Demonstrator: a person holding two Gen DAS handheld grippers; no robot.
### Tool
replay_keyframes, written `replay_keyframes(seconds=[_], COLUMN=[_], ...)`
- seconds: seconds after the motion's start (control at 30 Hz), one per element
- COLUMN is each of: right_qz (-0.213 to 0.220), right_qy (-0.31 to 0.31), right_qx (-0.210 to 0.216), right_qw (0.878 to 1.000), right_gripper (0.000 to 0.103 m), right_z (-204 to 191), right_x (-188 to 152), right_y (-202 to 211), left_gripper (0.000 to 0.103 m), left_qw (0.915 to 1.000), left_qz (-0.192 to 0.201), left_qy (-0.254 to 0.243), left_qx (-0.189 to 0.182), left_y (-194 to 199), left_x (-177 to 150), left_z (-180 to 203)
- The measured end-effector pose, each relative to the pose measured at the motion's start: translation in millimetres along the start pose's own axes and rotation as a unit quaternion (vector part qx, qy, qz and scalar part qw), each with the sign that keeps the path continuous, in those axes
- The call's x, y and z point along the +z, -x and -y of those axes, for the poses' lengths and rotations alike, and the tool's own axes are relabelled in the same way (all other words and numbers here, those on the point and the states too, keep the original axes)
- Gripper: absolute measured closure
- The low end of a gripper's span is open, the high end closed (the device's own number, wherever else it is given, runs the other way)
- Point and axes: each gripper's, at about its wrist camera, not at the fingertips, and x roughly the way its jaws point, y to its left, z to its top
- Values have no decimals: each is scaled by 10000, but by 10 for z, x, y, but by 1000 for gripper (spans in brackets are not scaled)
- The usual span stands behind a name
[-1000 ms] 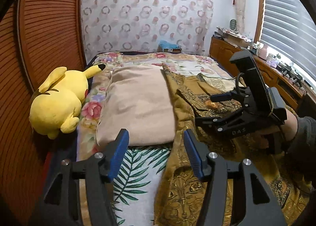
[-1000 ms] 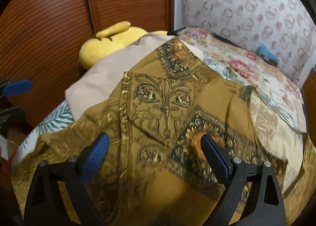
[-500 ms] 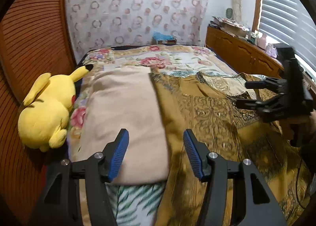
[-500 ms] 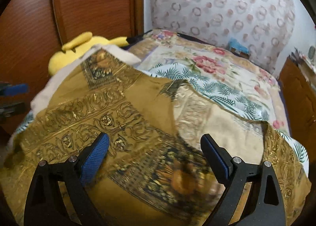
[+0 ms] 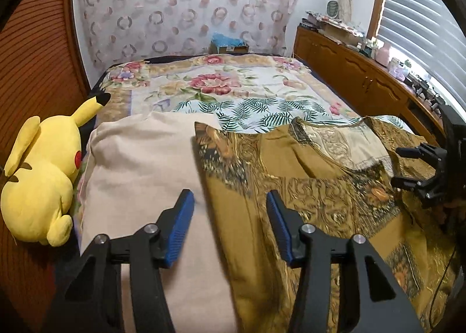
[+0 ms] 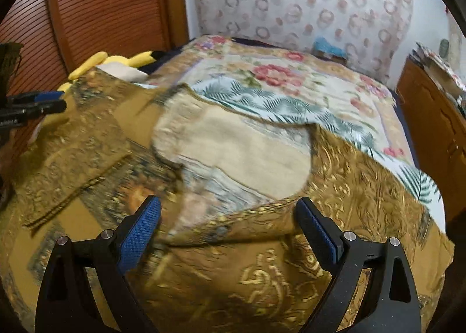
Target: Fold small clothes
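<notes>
Both my hands have swung right across the gold shirt (image 6: 233, 260), grippers spread and empty, left gripper (image 5: 227, 216) just narrowing; next, pinch a hem.

Garment (image 6: 204, 202) center motion-blurred; plush (image 6: 116, 60) mostly hidden.

We carry a left hand-held gripper (image 5: 228, 225) and a right hand-held gripper (image 6: 230, 229) of the same build: matte black plastic frames with triangular cut-outs, each ending in two fingers (image 5: 180, 222) faced with blue, finely ribbed pads. Round silver screw heads (image 5: 152, 228) sit at the finger joints. From the other's camera, each body shows as a black angular block, one bearing small white lettering too blurred to read.
</notes>
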Motion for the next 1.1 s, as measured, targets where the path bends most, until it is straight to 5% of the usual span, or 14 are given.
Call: replay_keyframes(seconds=[0.1, 0.33, 0.53, 1.1], right_qz=[-49, -102, -149, -148], right_qy=[-38, 33, 66, 85], right_qx=[41, 91, 57, 22], right_qw=[10000, 9999, 9999, 9999], right_gripper=[8, 7, 7, 7], right_z=[33, 3, -2, -38], right_x=[-41, -62, -59, -50], right_y=[-28, -44, -61, -85], left_gripper=[60, 92, 101, 97], left_qw=[10000, 9999, 9995, 9977], left_qz=[-27, -16, 141, 479], left_qy=[-62, -108, -82, 23], left_qx=[20, 56, 271, 476], left_y=[-45, -33, 25, 372], left_x=[45, 83, 183, 204], left_z=[9, -47, -138, -56])
